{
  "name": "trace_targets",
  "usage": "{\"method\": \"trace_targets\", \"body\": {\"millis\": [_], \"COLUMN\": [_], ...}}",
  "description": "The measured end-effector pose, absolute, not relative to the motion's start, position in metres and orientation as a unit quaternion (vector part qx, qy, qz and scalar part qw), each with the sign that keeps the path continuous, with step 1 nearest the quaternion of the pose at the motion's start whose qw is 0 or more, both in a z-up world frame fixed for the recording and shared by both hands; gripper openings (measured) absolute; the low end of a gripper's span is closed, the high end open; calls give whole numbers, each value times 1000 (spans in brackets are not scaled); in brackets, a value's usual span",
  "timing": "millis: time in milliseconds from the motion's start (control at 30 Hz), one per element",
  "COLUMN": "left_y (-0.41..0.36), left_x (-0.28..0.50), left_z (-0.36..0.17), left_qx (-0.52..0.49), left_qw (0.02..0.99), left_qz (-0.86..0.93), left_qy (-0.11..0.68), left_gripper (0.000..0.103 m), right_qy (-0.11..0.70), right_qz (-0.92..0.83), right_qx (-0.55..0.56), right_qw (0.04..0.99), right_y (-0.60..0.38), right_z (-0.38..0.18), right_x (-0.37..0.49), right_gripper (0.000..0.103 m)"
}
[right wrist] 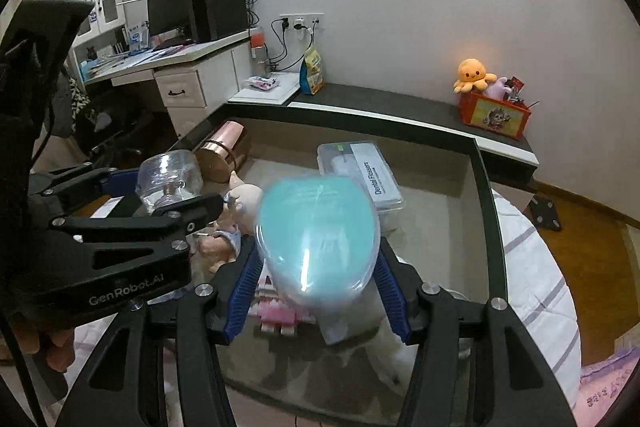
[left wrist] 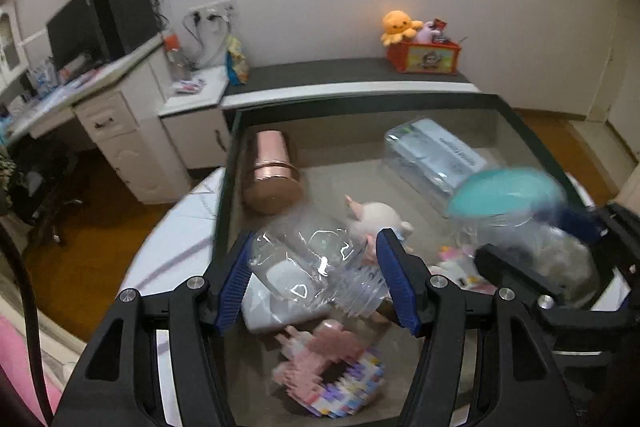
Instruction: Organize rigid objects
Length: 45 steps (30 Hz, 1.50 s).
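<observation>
Left wrist view: the left gripper [left wrist: 316,279] stands about half open, its blue pads pressed on one clear plastic jar [left wrist: 308,263] that lies tilted between them, threaded mouth toward the near right, above the grey bin [left wrist: 532,143]. At the right edge the right gripper [left wrist: 560,247] carries one clear container with a teal lid [left wrist: 506,193], blurred. In the bin lie one copper tin [left wrist: 272,173] on its side at the far left, one clear dental-flosser box [left wrist: 434,155] at the far right, one pale doll [left wrist: 378,217] in the middle and one pink block toy [left wrist: 332,371] nearest.

Right wrist view: the right gripper [right wrist: 318,283], about half open, clamps the teal-lidded container [right wrist: 318,233] over the bin [right wrist: 486,195]. At left, the left gripper [right wrist: 156,195] holds the jar [right wrist: 170,177]. One copper tin [right wrist: 222,151] and one flosser box [right wrist: 360,171] lie beyond.
</observation>
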<state>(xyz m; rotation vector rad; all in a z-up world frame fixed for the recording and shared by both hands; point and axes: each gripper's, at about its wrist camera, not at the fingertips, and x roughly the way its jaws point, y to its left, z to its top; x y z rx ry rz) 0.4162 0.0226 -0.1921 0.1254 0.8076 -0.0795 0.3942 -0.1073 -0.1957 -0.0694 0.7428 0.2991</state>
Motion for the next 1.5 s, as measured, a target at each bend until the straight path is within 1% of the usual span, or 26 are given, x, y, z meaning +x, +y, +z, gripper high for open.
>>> {"method": "trace_targets", "body": {"millis": [33,67,100,200,233,267,300,333,400,600,867,1067,1233,1400,1500], "left_y": [23,25,28,34,36,37,38,38,39,37,34,32,27,19,18], "left_x": [415,412,408,385,378,367,353,344,315,215,117,65,40,25,23], "left_z": [-192,-190,-188,-169,-162,-154,-143,-136,-117,-73,-41,-21,-8,2,3], "left_qx": [66,64,59,41,37,32,27,24,15,20,22,28,24,33,34], "left_qw": [919,920,921,932,936,940,945,948,958,978,990,995,997,999,999], "left_qz": [-33,-31,-31,-49,-51,-50,-50,-51,-49,-44,-6,-12,-12,8,10], "left_qy": [388,386,383,355,347,337,322,312,281,203,137,98,69,37,33], "left_gripper": [72,79,89,92,94,96,98,101,102,103,103,103,103,103,103], "right_qy": [361,359,358,341,333,323,312,302,276,201,134,102,76,59,54], "right_qz": [141,128,118,118,116,115,115,116,122,108,110,95,78,74,74], "right_qx": [-33,-35,-37,-20,-17,-15,-15,-15,-11,-12,-29,-24,-21,-21,-17], "right_qw": [921,924,926,933,936,939,943,946,953,974,984,990,994,995,996], "right_y": [-108,-108,-110,-121,-123,-125,-127,-128,-131,-140,-137,-143,-148,-150,-152], "right_z": [-196,-196,-195,-185,-179,-171,-162,-155,-135,-86,-42,-25,-15,-7,-4], "right_x": [395,395,395,383,376,367,356,348,321,236,136,78,44,28,26], "right_gripper": [70,76,84,85,88,93,94,103,103,103,103,103,103,103,103]}}
